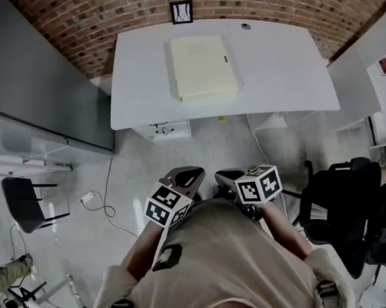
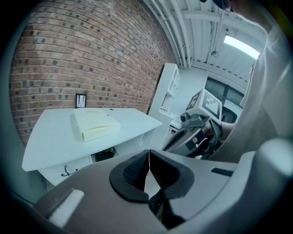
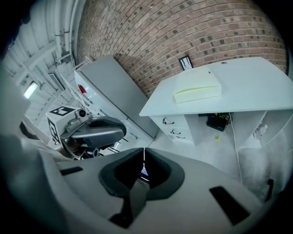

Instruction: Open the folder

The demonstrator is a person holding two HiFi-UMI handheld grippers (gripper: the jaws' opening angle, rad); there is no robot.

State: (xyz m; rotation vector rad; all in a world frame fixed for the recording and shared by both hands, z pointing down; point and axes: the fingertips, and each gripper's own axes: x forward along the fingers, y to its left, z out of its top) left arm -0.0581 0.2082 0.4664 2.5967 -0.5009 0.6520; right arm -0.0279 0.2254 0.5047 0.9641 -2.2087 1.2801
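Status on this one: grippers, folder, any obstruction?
Left gripper shut, empty; right gripper shut, empty. Folder closed, flat on white desk, out ahead of both. Nothing seen blocking the approach.

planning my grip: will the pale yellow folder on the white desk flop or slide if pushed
The folder looks thick and full, so probably weighty, not floppy. It lies flat, unlikely to tip. The smooth desk may let it slide.
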